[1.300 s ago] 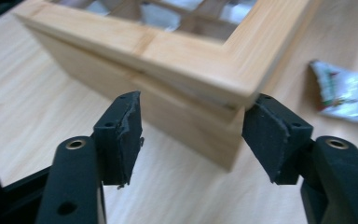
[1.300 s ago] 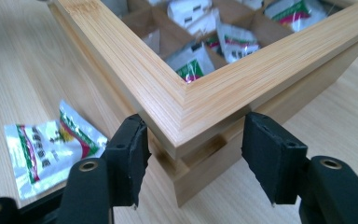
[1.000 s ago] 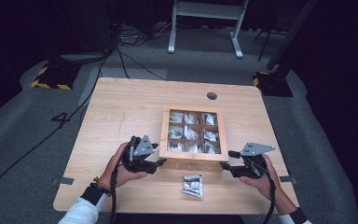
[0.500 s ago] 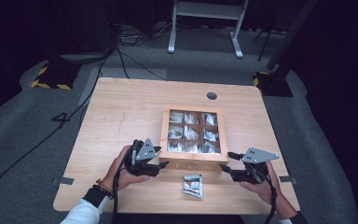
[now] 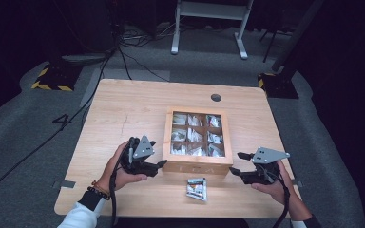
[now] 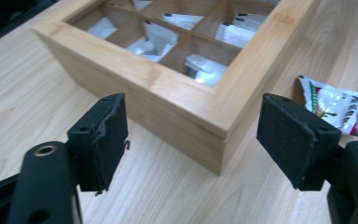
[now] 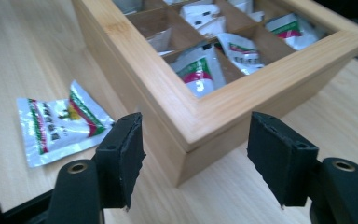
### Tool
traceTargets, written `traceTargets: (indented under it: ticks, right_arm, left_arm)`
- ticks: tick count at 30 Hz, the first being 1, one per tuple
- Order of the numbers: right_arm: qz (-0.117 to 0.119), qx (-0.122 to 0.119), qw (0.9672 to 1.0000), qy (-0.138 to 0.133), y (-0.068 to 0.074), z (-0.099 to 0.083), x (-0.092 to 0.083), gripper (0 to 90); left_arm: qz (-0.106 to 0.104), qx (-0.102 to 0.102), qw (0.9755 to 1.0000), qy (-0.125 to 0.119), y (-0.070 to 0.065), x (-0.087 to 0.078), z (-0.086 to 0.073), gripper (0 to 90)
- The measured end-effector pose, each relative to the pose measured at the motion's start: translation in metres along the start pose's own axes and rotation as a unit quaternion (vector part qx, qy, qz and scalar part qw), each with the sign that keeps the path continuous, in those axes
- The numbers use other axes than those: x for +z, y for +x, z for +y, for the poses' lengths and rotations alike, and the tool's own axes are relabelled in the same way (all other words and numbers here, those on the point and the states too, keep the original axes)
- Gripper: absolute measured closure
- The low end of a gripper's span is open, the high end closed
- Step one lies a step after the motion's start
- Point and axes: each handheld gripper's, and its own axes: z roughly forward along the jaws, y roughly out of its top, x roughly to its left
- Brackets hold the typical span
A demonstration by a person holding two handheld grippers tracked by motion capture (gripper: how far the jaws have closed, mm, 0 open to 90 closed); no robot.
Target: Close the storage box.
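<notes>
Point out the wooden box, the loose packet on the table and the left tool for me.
wooden box (image 5: 197,166), high view, on its near front wall.
loose packet (image 5: 196,188), high view, on the middle of the packet.
left tool (image 5: 160,166), high view, midway between its two open tips.

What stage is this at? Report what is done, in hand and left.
Done: the wooden box has sachets in its compartments and its windowed lid looks shut. In hand: nothing; the left claw and right claw sit open at the box's near corners. Left, probably: one sachet lies loose on the table in front of the box.
</notes>
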Motion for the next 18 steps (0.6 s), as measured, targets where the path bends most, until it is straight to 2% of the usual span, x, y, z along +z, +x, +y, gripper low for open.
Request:
traceTargets:
  ticks: [3,8,10,13,15,18]
  right_arm:
    - [-0.020,-0.006,0.9998,0.007,-0.004,-0.002,-0.005,33.8]
    - [-0.032,0.013,0.9994,0.006,-0.013,-0.007,-0.012,32.9]
    - [-0.035,0.021,0.9991,0.008,-0.017,-0.011,-0.014,32.3]
    - [-0.063,0.027,0.9974,0.023,-0.023,-0.019,-0.013,30.6]
    - [-0.077,0.037,0.9960,0.028,-0.027,-0.025,-0.013,30.4]
    - [-0.080,0.047,0.9954,0.024,-0.032,-0.034,-0.014,31.9]
  left_arm:
    - [0.013,0.000,0.9999,0.009,0.004,-0.006,-0.005,21.5]
    - [0.022,-0.008,0.9993,0.029,0.013,-0.013,-0.021,18.1]
    - [0.036,-0.008,0.9985,0.042,0.016,-0.014,-0.028,18.1]
    - [0.056,-0.006,0.9971,0.052,0.021,-0.015,-0.040,18.0]
    - [0.061,-0.010,0.9961,0.062,0.024,-0.015,-0.049,18.1]
    - [0.072,-0.018,0.9945,0.074,0.030,-0.014,-0.061,18.3]
